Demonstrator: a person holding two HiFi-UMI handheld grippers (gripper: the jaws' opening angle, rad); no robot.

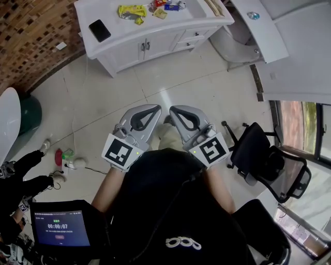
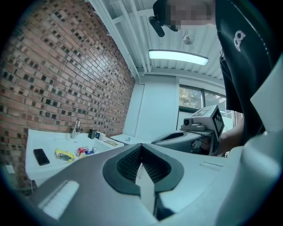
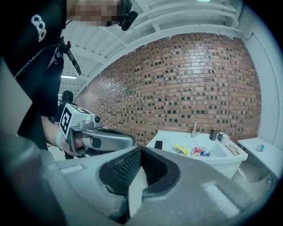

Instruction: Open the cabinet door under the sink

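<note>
Two grippers are held side by side close in front of the person's body, above a pale tiled floor. The left gripper has its jaws clenched tip to tip with nothing between them; its own view shows only the open loop behind the meeting tips. Well to its left, at floor level, stands a dark green bin, and nearer the person on that side a small screen shows a timer. Well ahead of both grippers, with bare floor between, the white sink cabinet stands against a brick wall. A black phone lies on its top, ahead and to the left of the left gripper, and a yellow packet lies further right among other small wrappers. The two cabinet doors under the top sit flush with the front, their handles side by side at the middle, and neither gripper touches them. The right gripper sits just beside the left one, its tips angled toward it, and its jaws are likewise pressed together and hold nothing. To the right of the right gripper, near the person, stands a black office chair.
</note>
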